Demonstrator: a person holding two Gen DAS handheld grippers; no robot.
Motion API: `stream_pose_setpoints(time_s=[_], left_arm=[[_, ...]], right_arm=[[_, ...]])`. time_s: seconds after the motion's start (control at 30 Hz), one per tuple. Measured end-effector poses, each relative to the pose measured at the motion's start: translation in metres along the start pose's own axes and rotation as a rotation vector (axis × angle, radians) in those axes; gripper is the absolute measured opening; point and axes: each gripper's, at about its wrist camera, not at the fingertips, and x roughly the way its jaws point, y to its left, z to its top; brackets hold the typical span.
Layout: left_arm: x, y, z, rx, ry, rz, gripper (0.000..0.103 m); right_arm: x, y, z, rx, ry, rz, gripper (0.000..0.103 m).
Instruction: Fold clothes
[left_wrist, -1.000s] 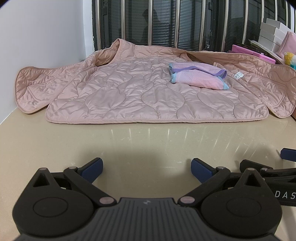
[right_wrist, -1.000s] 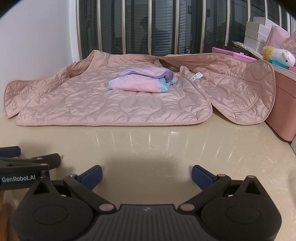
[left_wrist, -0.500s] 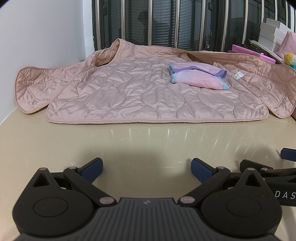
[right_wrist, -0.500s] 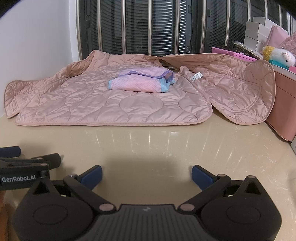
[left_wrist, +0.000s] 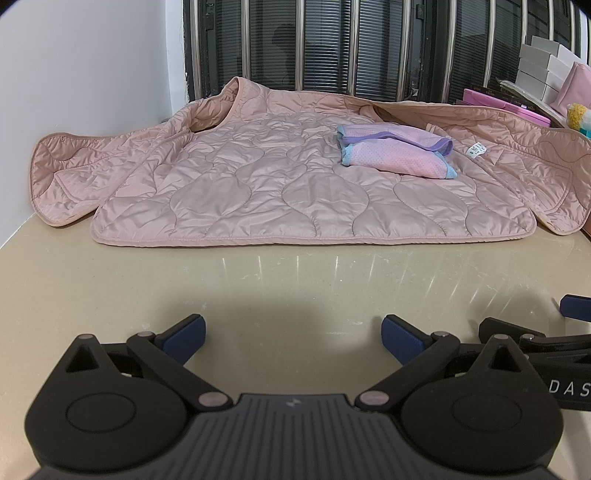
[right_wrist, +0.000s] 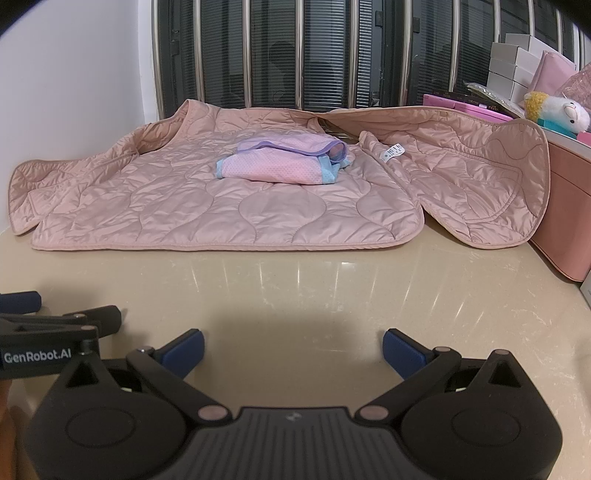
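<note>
Left tongs (left_wrist: 291, 332): spread wide, holding nothing, low over bare worktop (left_wrist: 295, 280).
Right tongs (right_wrist: 293, 349): spread wide, holding nothing, just beside the left pair.
Quilted pink jacket (left_wrist: 280, 192): laid open at worktop's far side.
Folded pink garment (right_wrist: 284, 164): resting on jacket.

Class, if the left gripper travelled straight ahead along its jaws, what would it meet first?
Bare tabletop lies ahead of the open left gripper, then probably the near hem of the pink quilted jacket; height above the table is unclear.

Folded garment (left_wrist: 397, 152) lies on jacket (left_wrist: 280, 188), spread across table (left_wrist: 295, 280) rear
</note>
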Motion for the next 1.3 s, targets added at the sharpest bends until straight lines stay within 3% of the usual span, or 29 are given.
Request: stream_pose_setpoints(time_s=[1.3], left_arm=[[0.0015, -0.0054, 0.0016, -0.022, -0.001, 0.028, 0.102]], right_arm=[[0.0001, -0.0015, -0.0002, 0.007, 0.0, -0.004, 0.103]])
